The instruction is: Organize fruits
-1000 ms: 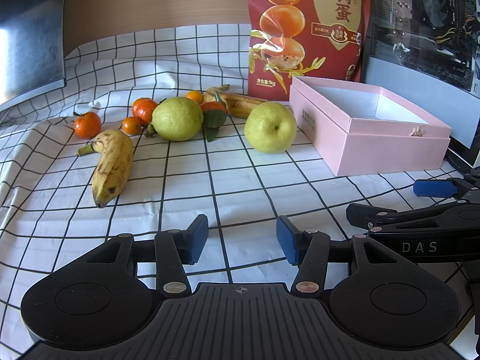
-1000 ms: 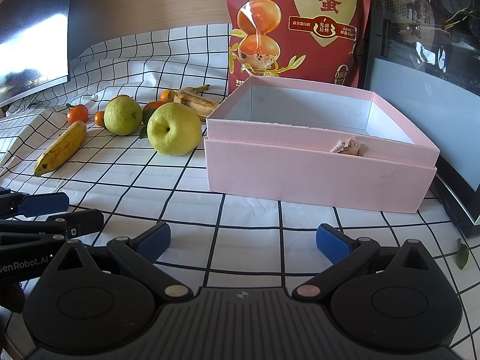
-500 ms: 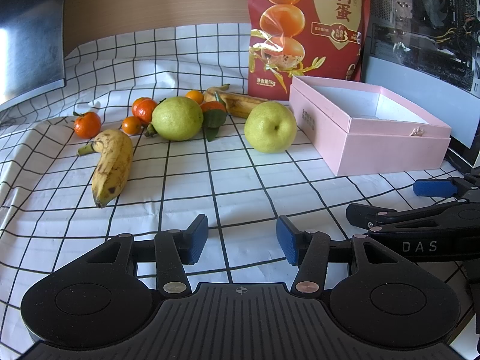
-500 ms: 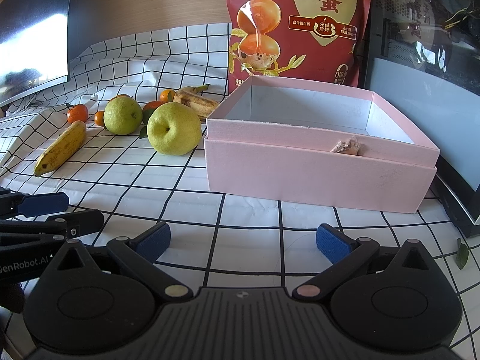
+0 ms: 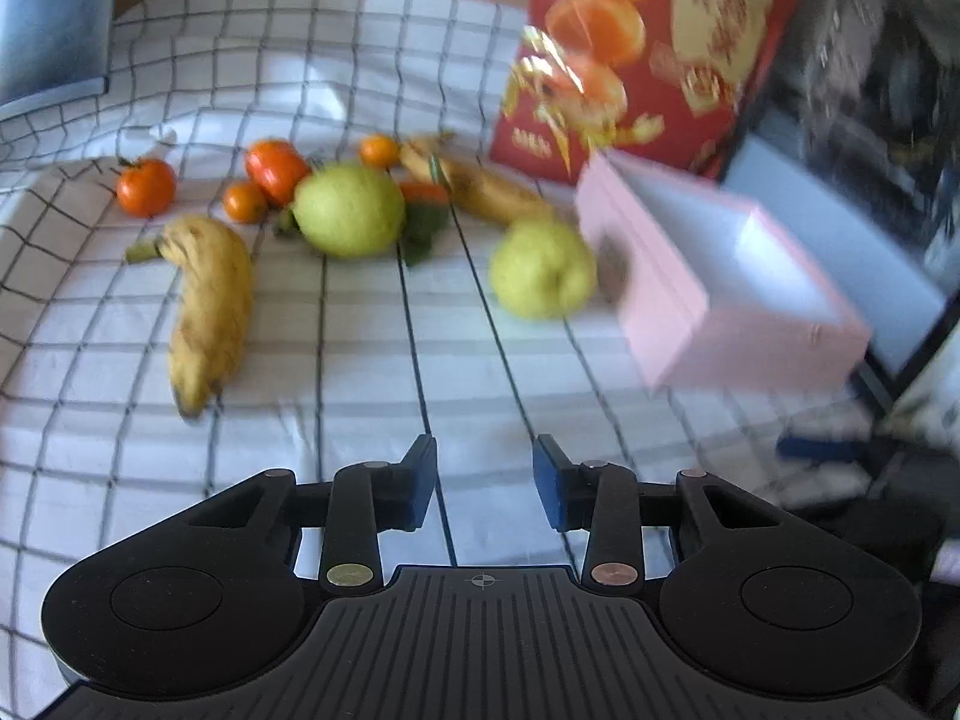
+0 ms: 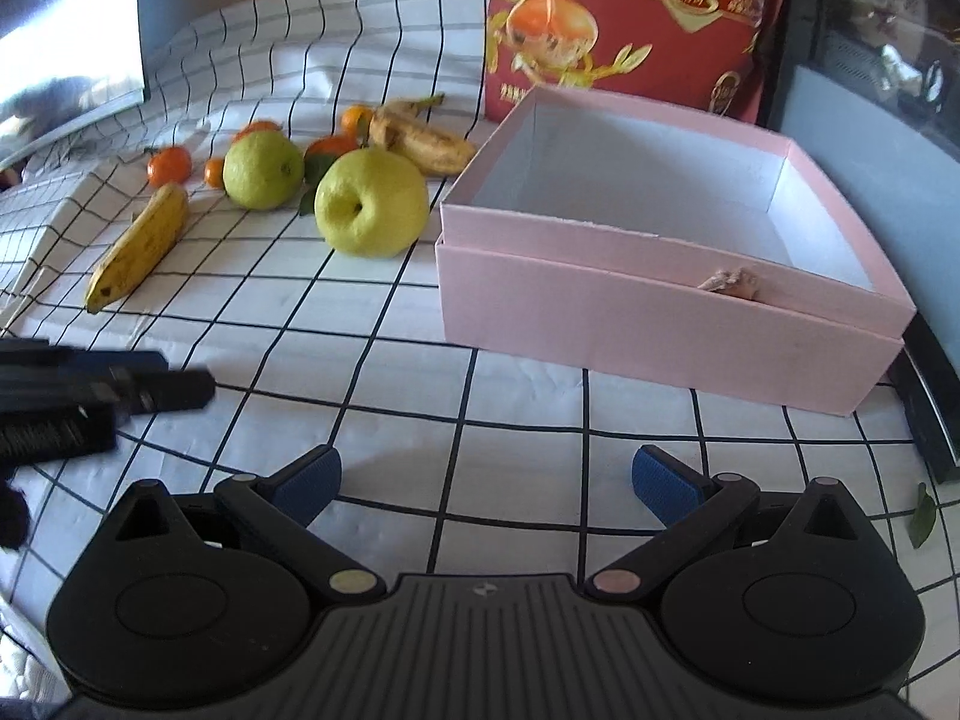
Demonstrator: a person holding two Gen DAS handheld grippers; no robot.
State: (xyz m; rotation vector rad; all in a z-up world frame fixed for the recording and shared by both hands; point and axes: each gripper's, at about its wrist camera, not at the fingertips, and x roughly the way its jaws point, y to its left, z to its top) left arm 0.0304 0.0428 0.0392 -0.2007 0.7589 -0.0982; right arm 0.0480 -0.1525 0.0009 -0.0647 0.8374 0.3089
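Left wrist view is smeared with blur, but you can see your left gripper (image 5: 485, 483) with its jaws parted by a narrow gap, having just been closing, and only bare checked cloth (image 5: 372, 360) between the blue pads. Ahead and to the left of those fingers lies a yellow, brown-flecked banana (image 5: 210, 306), its long axis running away from you, green stem at the far end, blunt tip nearest. Straight ahead sits a round green-yellow pear (image 5: 349, 208), and a second pear (image 5: 543, 269) lies ahead to the right, just beside the pink box (image 5: 678, 324). Small orange tangerines (image 5: 146, 187) cluster beyond the banana, and another banana (image 5: 474, 189) lies slantwise behind the pears. In the right wrist view, your right gripper (image 6: 486, 483) stands wide open over the cloth, holding nothing. The open, white-lined pink box (image 6: 654, 312) is directly ahead of its fingers, and the dimpled pear (image 6: 372, 202) is ahead left, close beside the box's corner. A red snack bag (image 6: 630, 18) stands behind the box.
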